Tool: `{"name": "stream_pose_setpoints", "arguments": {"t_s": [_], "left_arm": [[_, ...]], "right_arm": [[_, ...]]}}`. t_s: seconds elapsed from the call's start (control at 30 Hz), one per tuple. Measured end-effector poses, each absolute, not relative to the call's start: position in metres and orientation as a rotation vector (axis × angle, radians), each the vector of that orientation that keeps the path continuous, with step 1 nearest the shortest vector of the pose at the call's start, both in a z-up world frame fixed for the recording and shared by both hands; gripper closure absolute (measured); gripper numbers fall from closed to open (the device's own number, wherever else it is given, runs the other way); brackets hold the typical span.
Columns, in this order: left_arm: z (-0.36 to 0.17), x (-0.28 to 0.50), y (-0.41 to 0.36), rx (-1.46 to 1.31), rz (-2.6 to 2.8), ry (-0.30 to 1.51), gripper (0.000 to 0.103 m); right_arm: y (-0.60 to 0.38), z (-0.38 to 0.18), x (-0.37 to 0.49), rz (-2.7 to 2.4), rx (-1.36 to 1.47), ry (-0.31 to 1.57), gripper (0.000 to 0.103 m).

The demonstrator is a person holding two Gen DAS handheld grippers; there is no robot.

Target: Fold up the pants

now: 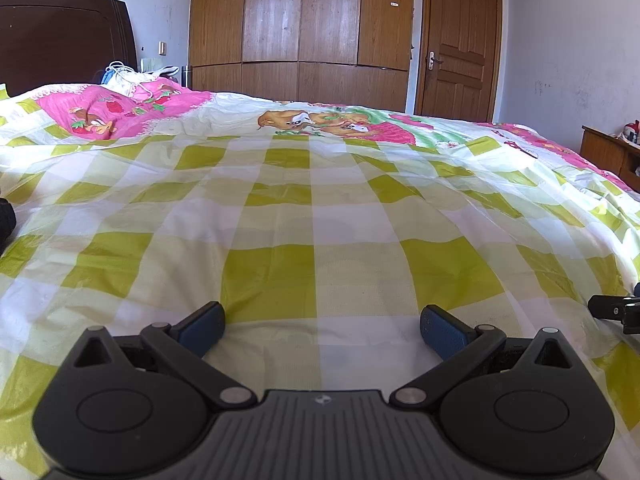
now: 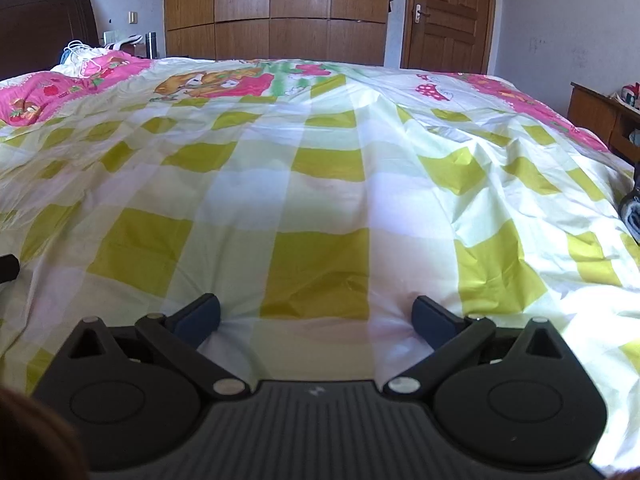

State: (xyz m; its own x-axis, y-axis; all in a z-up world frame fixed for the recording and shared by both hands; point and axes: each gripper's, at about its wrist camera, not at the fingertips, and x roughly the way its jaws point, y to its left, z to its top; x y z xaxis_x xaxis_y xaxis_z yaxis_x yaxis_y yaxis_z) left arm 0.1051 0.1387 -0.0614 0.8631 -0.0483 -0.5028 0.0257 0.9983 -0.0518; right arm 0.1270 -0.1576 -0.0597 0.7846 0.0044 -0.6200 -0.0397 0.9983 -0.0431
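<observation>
Checked green-and-white bedspread (image 1: 320, 200) fills both views, wardrobe (image 1: 300, 28) far behind. My left gripper (image 1: 322, 330) and right gripper (image 2: 316, 320) both gape, holding nothing. I see no pants for certain; a dark bundle (image 2: 632, 216) at the far right, nearer my right hand, may be them.

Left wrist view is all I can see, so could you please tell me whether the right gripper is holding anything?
Observer: No. The right gripper is open, with only the checked bedcover showing between its fingers.
Operator: Thank you. Are any pants visible from that side?
Observer: None that I can identify. A dark bundle lies on the bed at the right edge of the right wrist view, but it is too cropped to tell what it is.
</observation>
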Motion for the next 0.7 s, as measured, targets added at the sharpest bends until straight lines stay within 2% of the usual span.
{"name": "stream_pose_setpoints", "arguments": {"t_s": [0.7], "left_arm": [[-0.062, 0.105, 0.139, -0.044, -0.039, 0.527, 0.000]], "right_arm": [[-0.166, -0.061, 0.125, 0.042, 0.008, 0.655, 0.001]]}}
